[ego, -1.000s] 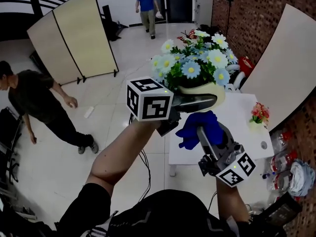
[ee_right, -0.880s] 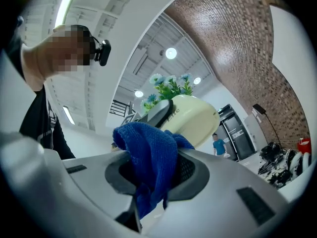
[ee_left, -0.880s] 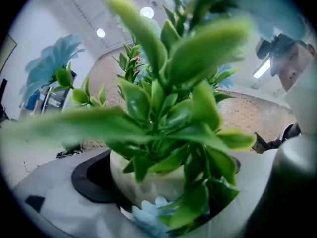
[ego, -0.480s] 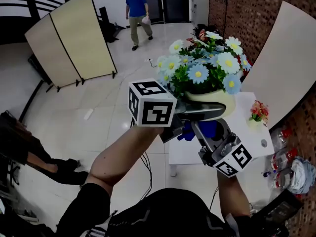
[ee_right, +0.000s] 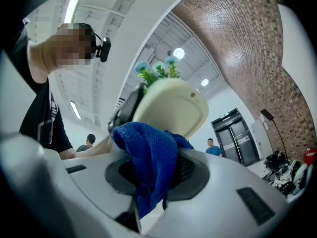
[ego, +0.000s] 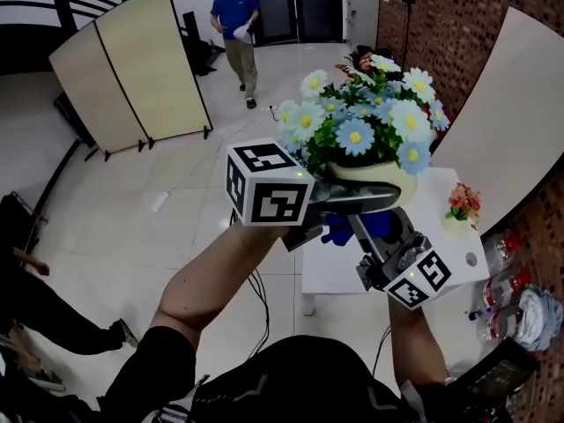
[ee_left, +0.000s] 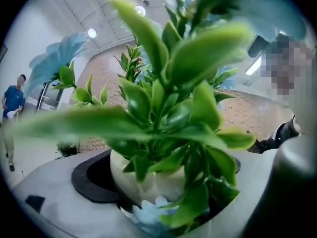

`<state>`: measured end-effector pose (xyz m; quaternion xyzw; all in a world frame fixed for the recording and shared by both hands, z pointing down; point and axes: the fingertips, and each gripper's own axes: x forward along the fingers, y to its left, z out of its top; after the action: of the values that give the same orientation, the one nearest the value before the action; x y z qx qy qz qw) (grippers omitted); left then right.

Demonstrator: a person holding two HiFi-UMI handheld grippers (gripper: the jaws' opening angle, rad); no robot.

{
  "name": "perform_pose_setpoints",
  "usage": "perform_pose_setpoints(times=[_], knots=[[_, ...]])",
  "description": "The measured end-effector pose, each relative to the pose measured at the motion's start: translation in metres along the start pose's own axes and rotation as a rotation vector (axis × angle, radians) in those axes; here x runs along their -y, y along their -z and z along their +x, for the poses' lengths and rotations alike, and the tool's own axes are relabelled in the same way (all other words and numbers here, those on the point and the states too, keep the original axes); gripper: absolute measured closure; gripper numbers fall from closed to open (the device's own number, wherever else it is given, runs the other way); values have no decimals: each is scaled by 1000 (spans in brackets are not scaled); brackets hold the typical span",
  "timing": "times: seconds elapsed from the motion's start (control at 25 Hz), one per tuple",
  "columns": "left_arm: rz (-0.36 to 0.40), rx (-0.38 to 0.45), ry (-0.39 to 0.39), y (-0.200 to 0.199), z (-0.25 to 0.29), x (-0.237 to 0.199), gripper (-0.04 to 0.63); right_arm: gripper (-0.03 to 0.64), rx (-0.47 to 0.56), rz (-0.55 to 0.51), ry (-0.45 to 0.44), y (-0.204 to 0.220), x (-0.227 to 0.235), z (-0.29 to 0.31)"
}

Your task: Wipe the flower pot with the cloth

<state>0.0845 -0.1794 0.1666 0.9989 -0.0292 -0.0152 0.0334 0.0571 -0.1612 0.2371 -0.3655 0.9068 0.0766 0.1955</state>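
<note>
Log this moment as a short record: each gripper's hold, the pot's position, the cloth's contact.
left gripper: shut on the flower pot
right gripper: shut on the cloth
flower pot: cream, filled with blue and white daisies, held in the air, off the white table
cloth: blue, bunched against the pot's underside, apparently touching
</note>
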Motion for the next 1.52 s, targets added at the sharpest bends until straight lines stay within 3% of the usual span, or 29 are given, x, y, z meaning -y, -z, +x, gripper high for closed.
perform_pose_setpoints(times=[0.16,0.4,0.72,1.08,1.32,1.52], knots=[[-11,-9,-65,9,1,-19,48,522,31,31,-29,-15,-23,-23],[-44,-3,-68,16,7,-20,48,522,14,20,-58,-14,-36,-23],[-63,23,26,3,2,5,48,522,24,22,-63,-6,-17,-2],[-51,27,53,-4,-4,16,48,522,24,52,-55,3,10,13],[-19,23,14,-5,-7,15,48,522,3,66,-52,-5,7,-2],[49,-4,-77,4,-4,-10,48,522,-40,29,21,-24,47,-44]])
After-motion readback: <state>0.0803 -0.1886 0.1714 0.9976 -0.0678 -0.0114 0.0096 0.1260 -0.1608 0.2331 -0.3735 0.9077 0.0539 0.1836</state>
